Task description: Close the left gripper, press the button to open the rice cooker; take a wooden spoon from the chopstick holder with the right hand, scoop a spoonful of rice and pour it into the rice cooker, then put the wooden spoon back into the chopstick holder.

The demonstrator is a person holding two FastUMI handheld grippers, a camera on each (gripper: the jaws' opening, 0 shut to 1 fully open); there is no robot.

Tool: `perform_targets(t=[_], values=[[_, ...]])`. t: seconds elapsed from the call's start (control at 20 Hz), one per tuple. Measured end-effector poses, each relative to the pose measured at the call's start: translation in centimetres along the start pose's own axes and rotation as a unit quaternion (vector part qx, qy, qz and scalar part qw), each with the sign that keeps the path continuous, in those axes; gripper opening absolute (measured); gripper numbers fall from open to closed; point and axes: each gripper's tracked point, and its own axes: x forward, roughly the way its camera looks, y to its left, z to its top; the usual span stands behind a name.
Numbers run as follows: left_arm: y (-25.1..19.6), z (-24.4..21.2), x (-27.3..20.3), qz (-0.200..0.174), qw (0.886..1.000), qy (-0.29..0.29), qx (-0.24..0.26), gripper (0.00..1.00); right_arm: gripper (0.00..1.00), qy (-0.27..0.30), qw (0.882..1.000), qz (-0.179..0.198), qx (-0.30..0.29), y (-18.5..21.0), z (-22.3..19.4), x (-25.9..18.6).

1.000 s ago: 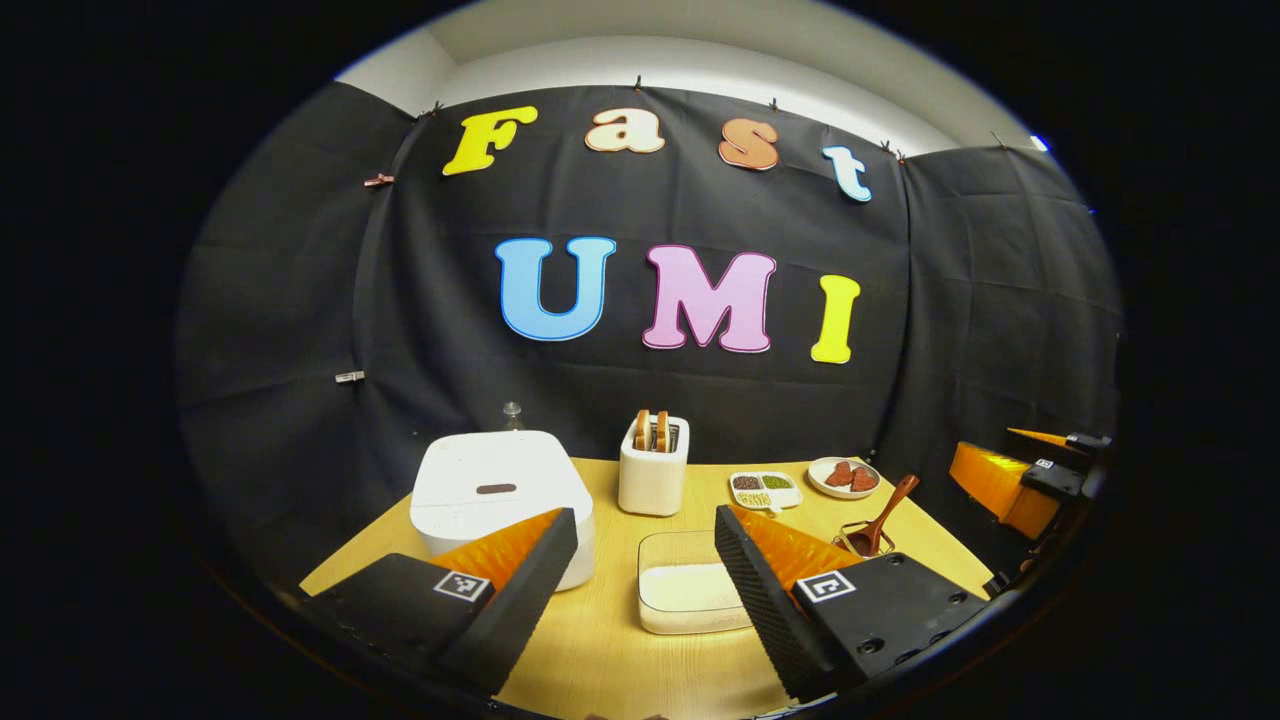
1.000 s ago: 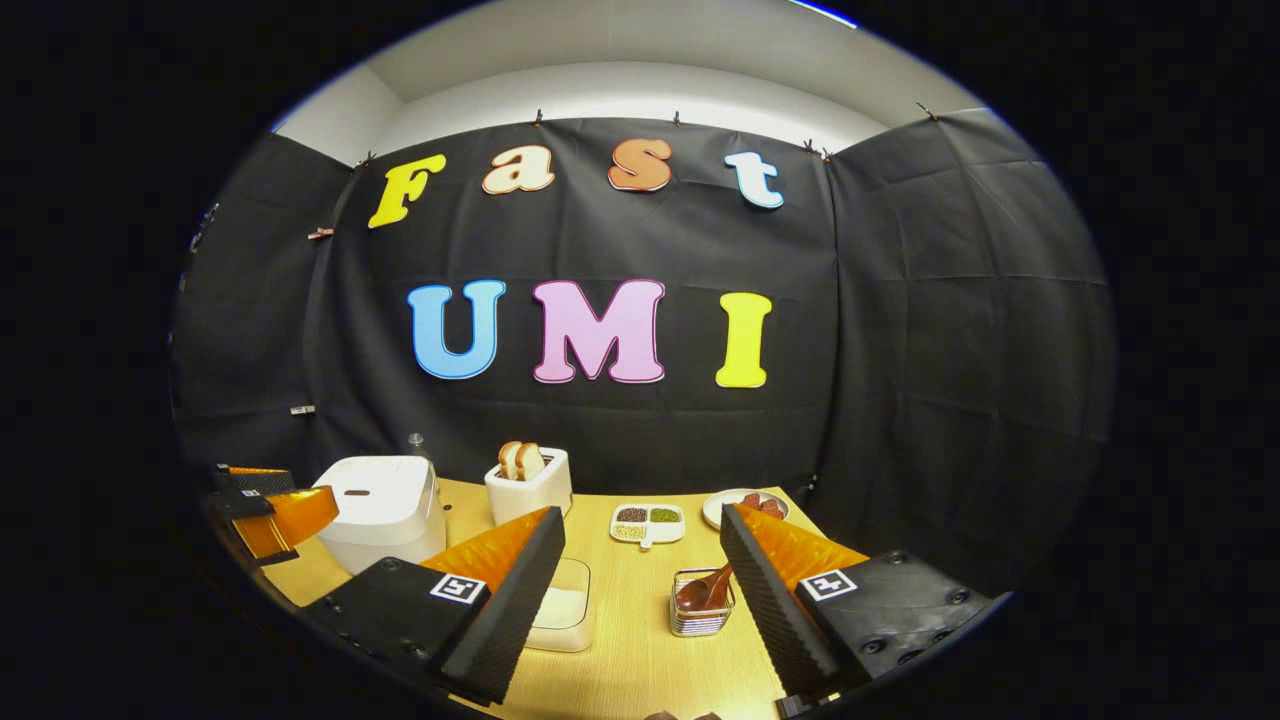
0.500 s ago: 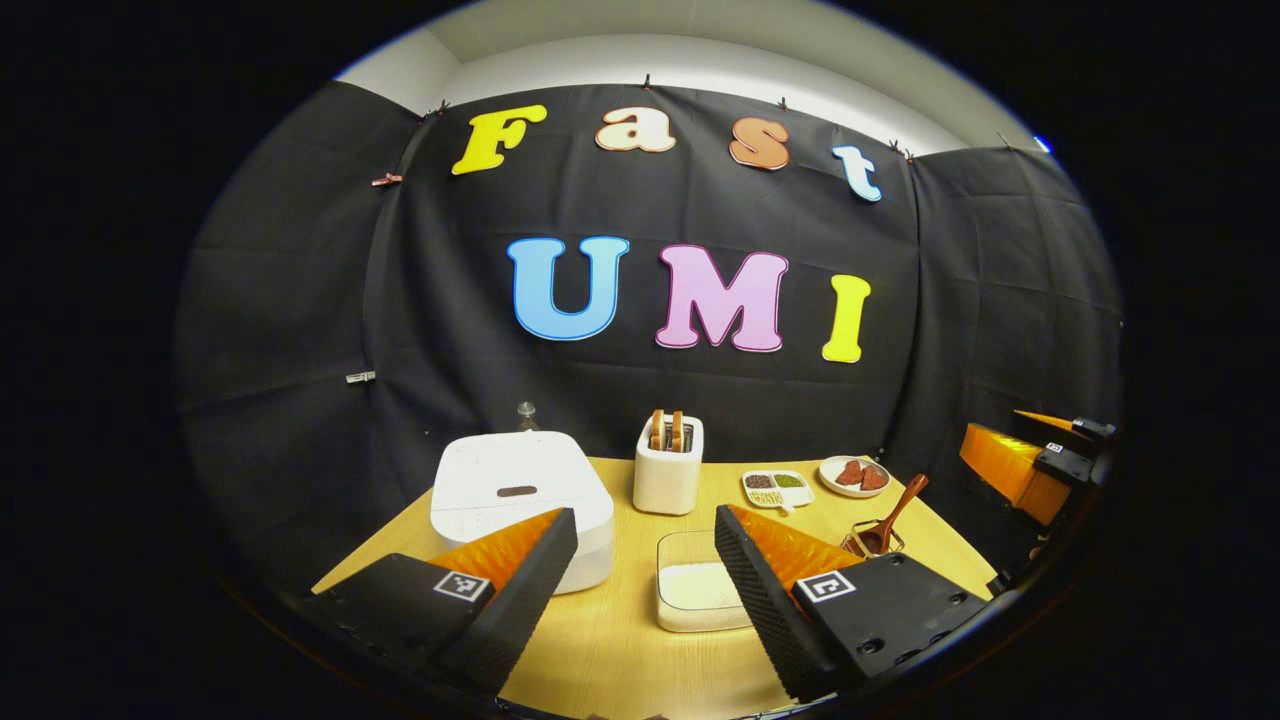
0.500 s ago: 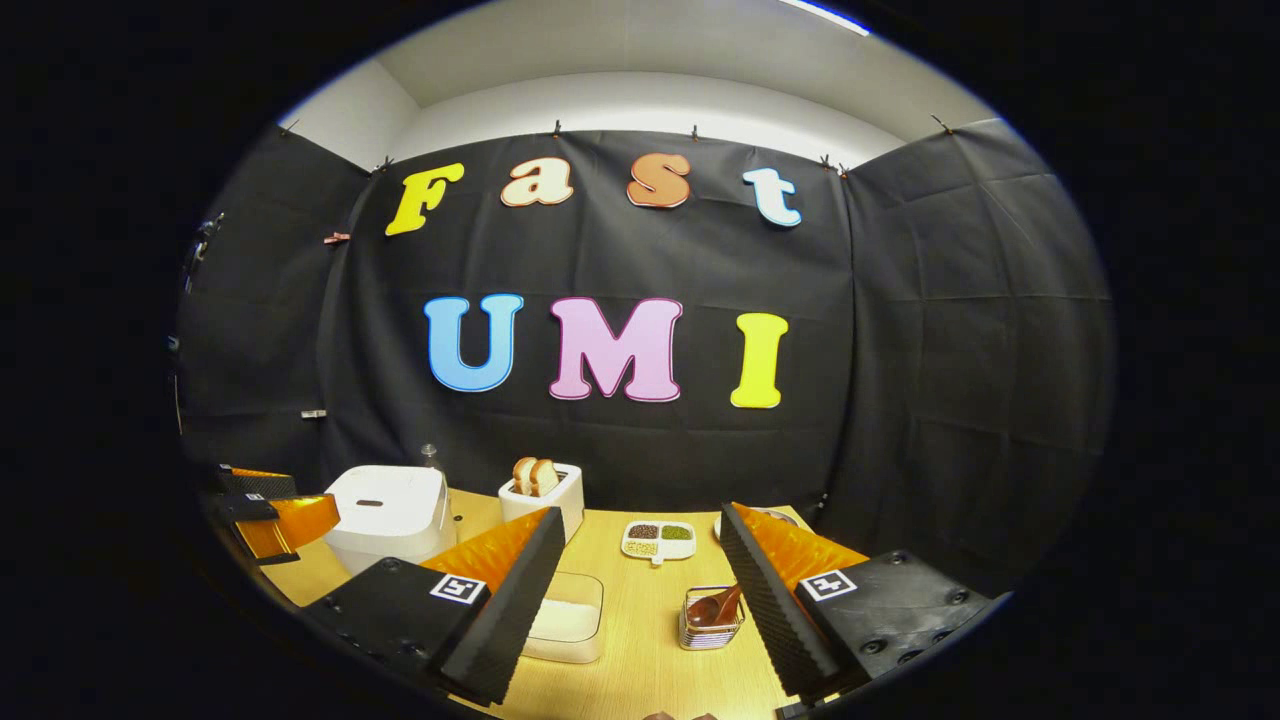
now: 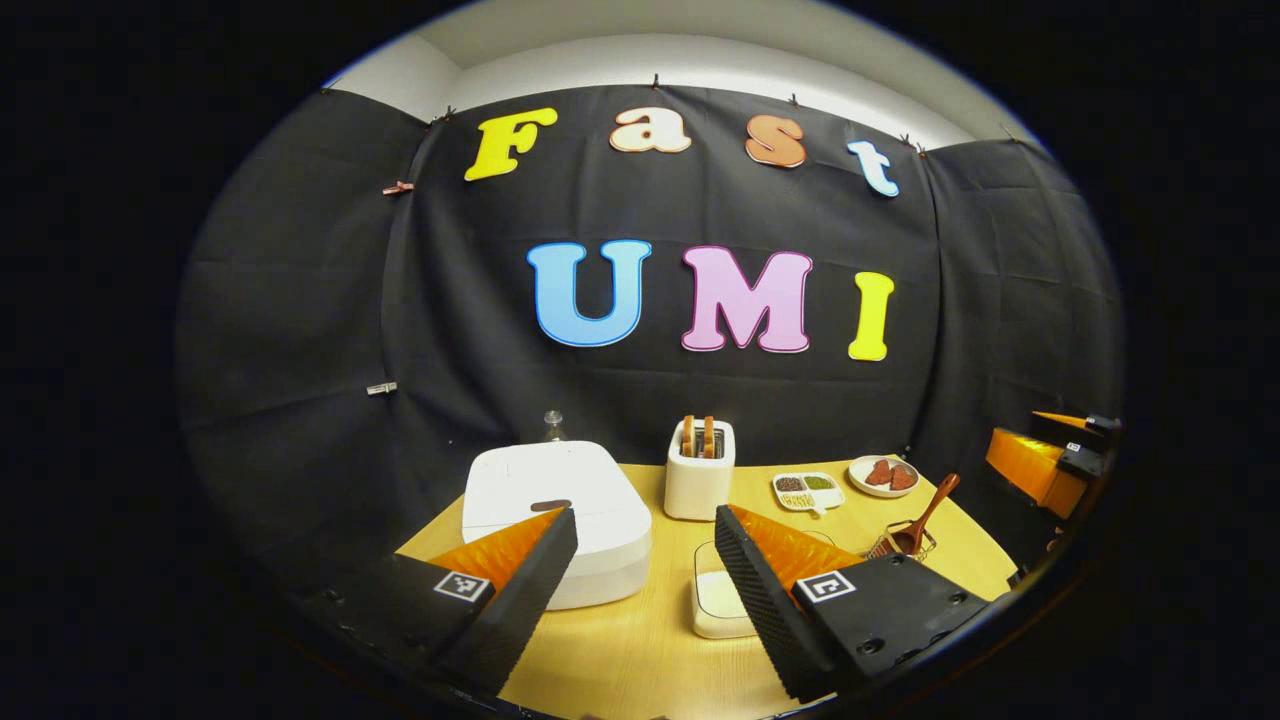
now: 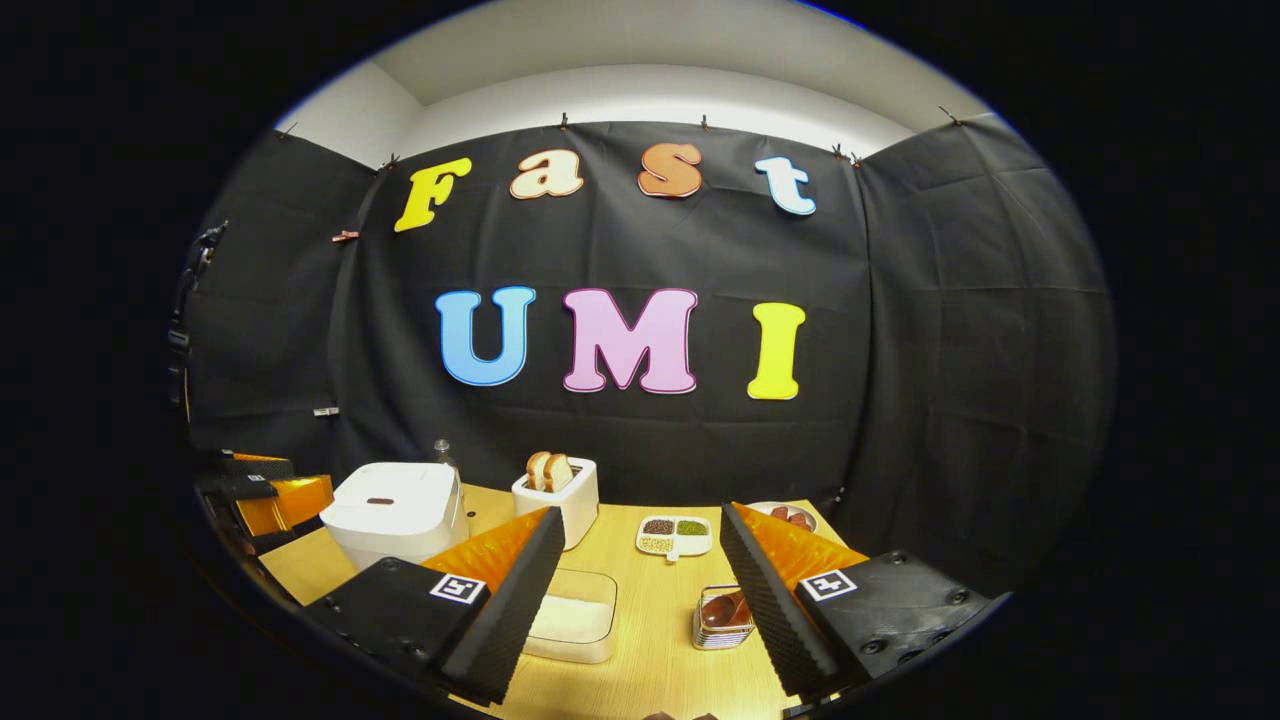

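White boxy rice cooker (image 5: 555, 520) is sitting shut near the wooden table's (image 5: 630, 650) left edge, just ahead of the left gripper (image 5: 640, 570), whose fingers are gaping wide, holding nothing.

Light wooden counter (image 5: 640, 655) (image 6: 655, 640) carrying everything, running up to the black cloth wall at its far edge. Sitting near the far left corner: white rice cooker (image 5: 555, 520) (image 6: 395, 512), lid down. Standing along the far edge, just right of it: white toaster (image 5: 699, 470) (image 6: 562, 498) holding bread slices. Lying farther right along that edge: small divided dish (image 5: 807, 488) (image 6: 675, 535) of grains, then a round plate (image 5: 884, 475) (image 6: 785, 515) near the far right corner. Resting mid-counter, toward the near edge: shallow white container of rice (image 5: 720, 600) (image 6: 573, 618). Standing toward the right edge: metal chopstick holder (image 5: 905, 543) (image 6: 722, 620) with wooden spoon (image 5: 925, 515) (image 6: 725, 607) leaning inside.
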Motion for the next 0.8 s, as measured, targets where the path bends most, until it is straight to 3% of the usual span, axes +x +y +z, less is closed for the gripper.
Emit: perform_targets(t=[0.3,0.5,0.55,0.8], values=[[2.5,1.0,2.4,0.023,1.0,0.013,-0.012,0.95,0.98,0.007,1.0,0.002,0.002,-0.9,-0.5,0.2],[3.5,1.7,4.3,0.017,0.999,0.021,-0.023,0.77,0.98,0.008,1.0,0.004,0.024,-0.9,-1.3,-0.6],[3.7,1.8,4.7,0.015,0.999,0.024,-0.028,0.69,0.98,0.012,1.0,0.006,0.014,-1.0,-1.9,-0.8],[5.3,2.2,7.7,0.019,0.999,0.031,-0.002,0.46,0.98,0.022,1.0,0.018,-0.007,-1.1,-2.8,-1.7]])
